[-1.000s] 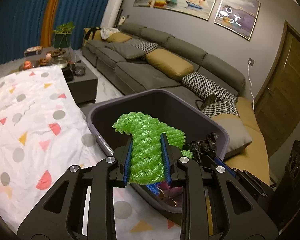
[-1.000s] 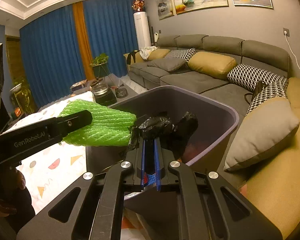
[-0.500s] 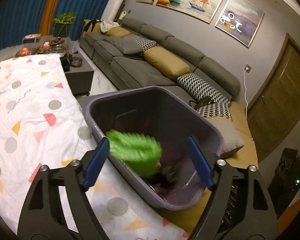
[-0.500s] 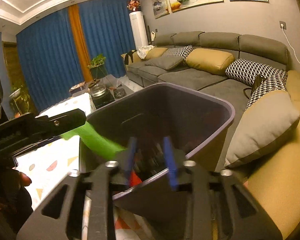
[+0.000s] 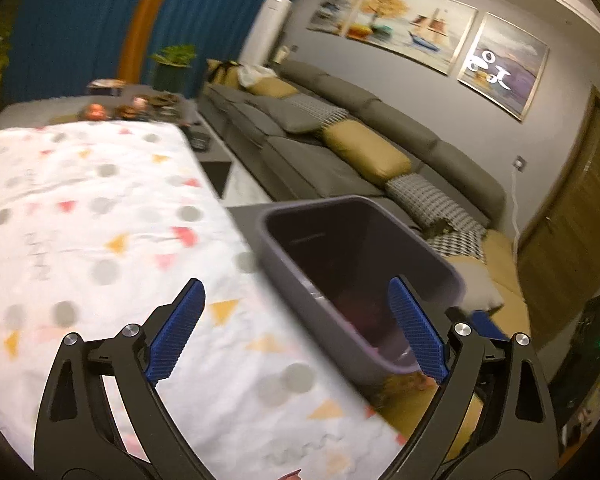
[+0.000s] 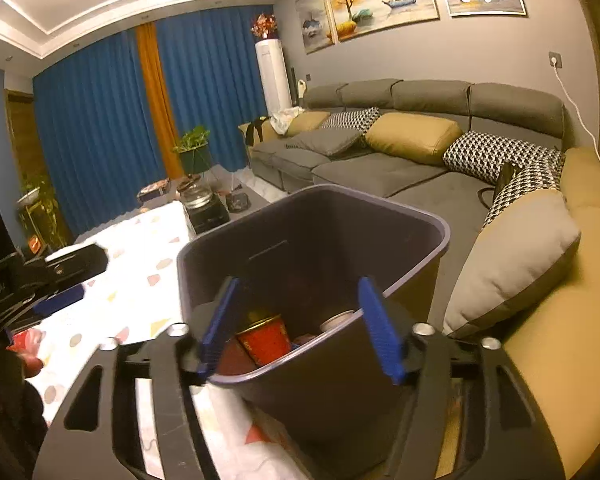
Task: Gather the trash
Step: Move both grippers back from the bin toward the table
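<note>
Trash is now dropped in the bin [image 6: 404,216] at twelve o'clock; your left gripper [image 5: 296,328] and right gripper [image 6: 300,324] gape wide, empty, so fetch more

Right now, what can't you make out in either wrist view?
- Bin floor, left wrist view: near wall, dim light and blur hide its contents.
- Trash around the red can, right wrist view: cut by the rim and the right gripper.
- Tablecloth near edge, left wrist view: motion blur smears it.
</note>
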`<state>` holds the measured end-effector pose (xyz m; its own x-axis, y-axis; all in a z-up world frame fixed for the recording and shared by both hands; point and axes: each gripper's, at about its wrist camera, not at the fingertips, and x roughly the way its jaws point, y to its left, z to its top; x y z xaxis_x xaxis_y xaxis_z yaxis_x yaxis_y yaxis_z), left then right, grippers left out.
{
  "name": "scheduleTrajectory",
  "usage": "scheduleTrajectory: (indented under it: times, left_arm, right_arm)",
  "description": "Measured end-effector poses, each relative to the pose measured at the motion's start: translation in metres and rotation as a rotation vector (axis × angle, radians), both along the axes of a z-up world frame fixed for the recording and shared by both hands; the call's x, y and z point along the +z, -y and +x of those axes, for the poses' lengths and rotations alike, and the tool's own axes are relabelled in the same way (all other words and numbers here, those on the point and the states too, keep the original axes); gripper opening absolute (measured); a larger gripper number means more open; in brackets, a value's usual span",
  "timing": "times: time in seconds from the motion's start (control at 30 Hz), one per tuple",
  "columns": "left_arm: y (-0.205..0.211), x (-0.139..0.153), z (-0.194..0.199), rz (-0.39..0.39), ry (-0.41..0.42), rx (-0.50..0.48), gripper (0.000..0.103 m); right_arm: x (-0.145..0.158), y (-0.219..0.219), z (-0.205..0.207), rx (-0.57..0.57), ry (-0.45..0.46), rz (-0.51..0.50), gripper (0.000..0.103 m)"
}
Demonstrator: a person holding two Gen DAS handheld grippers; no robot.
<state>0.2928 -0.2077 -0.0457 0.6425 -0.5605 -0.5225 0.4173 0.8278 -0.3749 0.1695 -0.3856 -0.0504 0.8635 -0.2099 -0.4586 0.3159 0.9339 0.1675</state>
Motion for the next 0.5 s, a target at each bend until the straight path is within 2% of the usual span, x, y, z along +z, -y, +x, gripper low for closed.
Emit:
scheduleTrajectory:
  times: [0.2, 0.5]
  left_arm:
    - [-0.057, 0.010, -0.024, 0.038, 0.020, 0.115, 0.094]
    - [-0.172, 0.017, -0.055, 0.092, 0.049, 0.334, 0.094]
  right_arm:
    - [0.009, -0.028, -0.012, 0.023, 0.027, -0.020, 0.084]
    - [0.027, -0.093, -0.020, 0.154, 0.062, -0.053, 0.086]
